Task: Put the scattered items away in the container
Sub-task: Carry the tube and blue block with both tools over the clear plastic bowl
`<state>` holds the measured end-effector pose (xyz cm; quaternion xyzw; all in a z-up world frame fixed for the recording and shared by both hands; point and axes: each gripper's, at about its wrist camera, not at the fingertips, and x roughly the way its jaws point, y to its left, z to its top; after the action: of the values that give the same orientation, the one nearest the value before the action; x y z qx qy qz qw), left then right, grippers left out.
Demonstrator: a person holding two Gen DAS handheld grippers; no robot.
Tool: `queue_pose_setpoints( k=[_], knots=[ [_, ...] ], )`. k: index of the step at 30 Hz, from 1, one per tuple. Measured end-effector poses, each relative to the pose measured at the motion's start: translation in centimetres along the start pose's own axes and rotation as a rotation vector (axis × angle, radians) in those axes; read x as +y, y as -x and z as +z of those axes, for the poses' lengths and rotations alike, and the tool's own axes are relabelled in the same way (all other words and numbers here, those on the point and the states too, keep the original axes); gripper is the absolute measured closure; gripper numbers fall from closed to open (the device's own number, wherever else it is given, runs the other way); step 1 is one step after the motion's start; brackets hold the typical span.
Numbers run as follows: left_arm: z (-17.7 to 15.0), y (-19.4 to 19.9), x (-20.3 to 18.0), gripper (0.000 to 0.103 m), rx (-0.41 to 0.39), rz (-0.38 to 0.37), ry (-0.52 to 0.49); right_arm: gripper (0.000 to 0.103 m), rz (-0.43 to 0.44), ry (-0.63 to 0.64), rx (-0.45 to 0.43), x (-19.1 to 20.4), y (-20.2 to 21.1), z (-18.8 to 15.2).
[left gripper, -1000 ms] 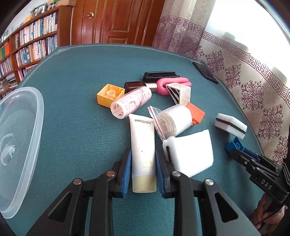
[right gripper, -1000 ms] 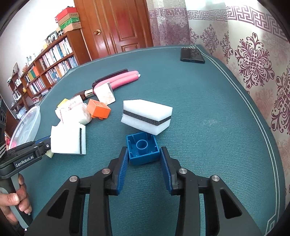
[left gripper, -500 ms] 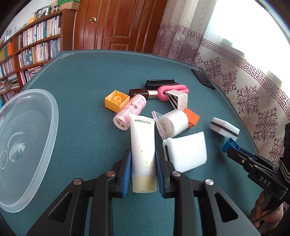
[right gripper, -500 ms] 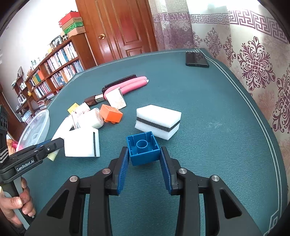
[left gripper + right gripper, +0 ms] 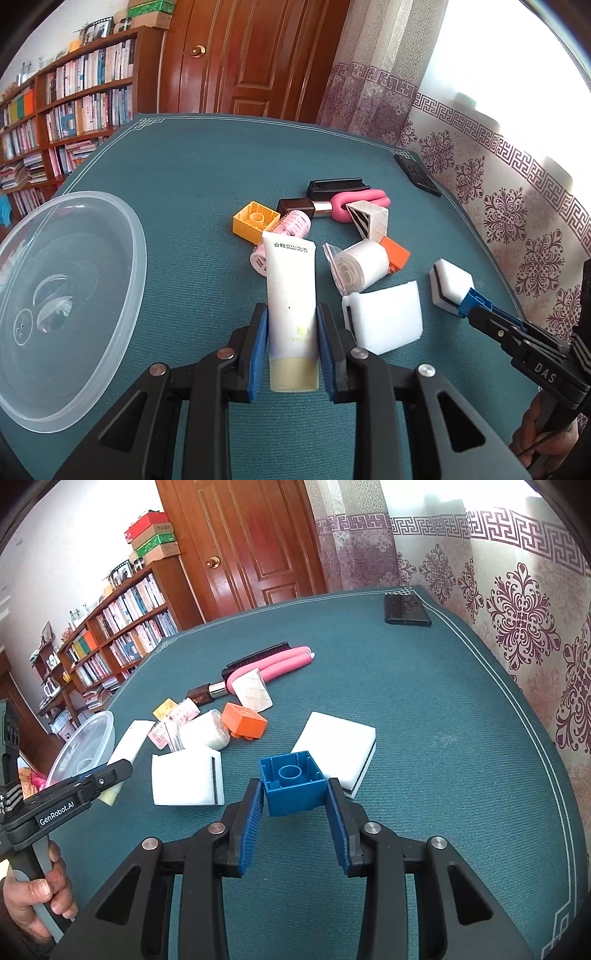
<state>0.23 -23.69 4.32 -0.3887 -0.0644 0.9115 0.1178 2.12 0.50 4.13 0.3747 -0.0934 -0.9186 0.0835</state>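
My left gripper (image 5: 291,314) is shut on a white cosmetic tube (image 5: 291,284), which it holds off the green tabletop with the cap end toward me. A clear plastic container (image 5: 123,236) stands to its left. My right gripper (image 5: 293,794) is shut on a blue toy brick (image 5: 293,786), hollow side up, raised above a white sponge with a black band (image 5: 340,746). The left wrist view shows the right gripper (image 5: 476,306) at the right, by that sponge (image 5: 450,284). The left gripper (image 5: 110,775) with the tube (image 5: 127,742) appears at the left of the right wrist view.
Scattered on the table are a yellow brick (image 5: 255,219), a pink hair roller (image 5: 293,223), a bagged white roll (image 5: 362,264), an orange brick (image 5: 397,254), a white sponge (image 5: 384,317), a pink foam curler (image 5: 354,201), a black comb (image 5: 336,184) and a phone (image 5: 417,173).
Both grippers have risen with their loads. The tube and the blue brick have left the table, and the clear container shows more fully in the left wrist view.
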Motion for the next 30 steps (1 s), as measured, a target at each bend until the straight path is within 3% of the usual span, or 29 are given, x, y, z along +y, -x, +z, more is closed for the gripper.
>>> queue_pose_setpoints(
  k=[16, 30],
  knots=[
    [0.6, 2.1, 4.4, 0.074, -0.079, 0.061, 0.067, 0.066, 0.042, 0.022, -0.026, 3.5, 0.2, 0.5],
    [1.4, 4.3, 9.1, 0.074, -0.137, 0.146, 0.119, 0.066, 0.179, 0.063, -0.053, 10.6, -1.3, 2.3]
  ],
)
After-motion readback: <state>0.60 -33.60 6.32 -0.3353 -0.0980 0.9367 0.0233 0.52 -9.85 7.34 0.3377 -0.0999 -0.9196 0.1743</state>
